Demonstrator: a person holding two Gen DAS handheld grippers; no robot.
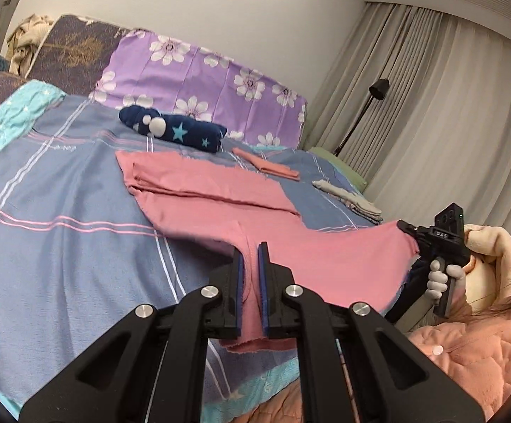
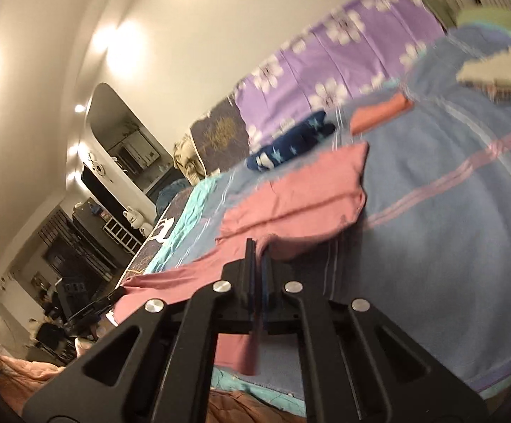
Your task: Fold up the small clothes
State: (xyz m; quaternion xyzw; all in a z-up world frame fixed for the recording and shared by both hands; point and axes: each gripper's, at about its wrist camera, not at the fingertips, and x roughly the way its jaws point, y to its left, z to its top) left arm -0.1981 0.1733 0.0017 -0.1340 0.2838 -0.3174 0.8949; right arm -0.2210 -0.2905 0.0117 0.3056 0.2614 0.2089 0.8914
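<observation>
A pink garment (image 1: 206,190) lies part-folded on the blue striped bedspread (image 1: 61,183), its near edge lifted off the bed. My left gripper (image 1: 250,250) is shut on a bunched fold of that near edge. The right gripper (image 1: 405,227), held in a white-gloved hand, pinches the garment's other near corner at the right. In the right wrist view my right gripper (image 2: 259,252) is shut on the pink garment (image 2: 290,204), which stretches left toward the other gripper (image 2: 114,294).
A rolled navy star-print piece (image 1: 174,130), a folded salmon piece (image 1: 266,165) and a folded grey piece (image 1: 350,201) lie farther back on the bed. A purple flowered pillow (image 1: 206,81) lines the headboard. Curtains and a floor lamp (image 1: 378,88) stand right.
</observation>
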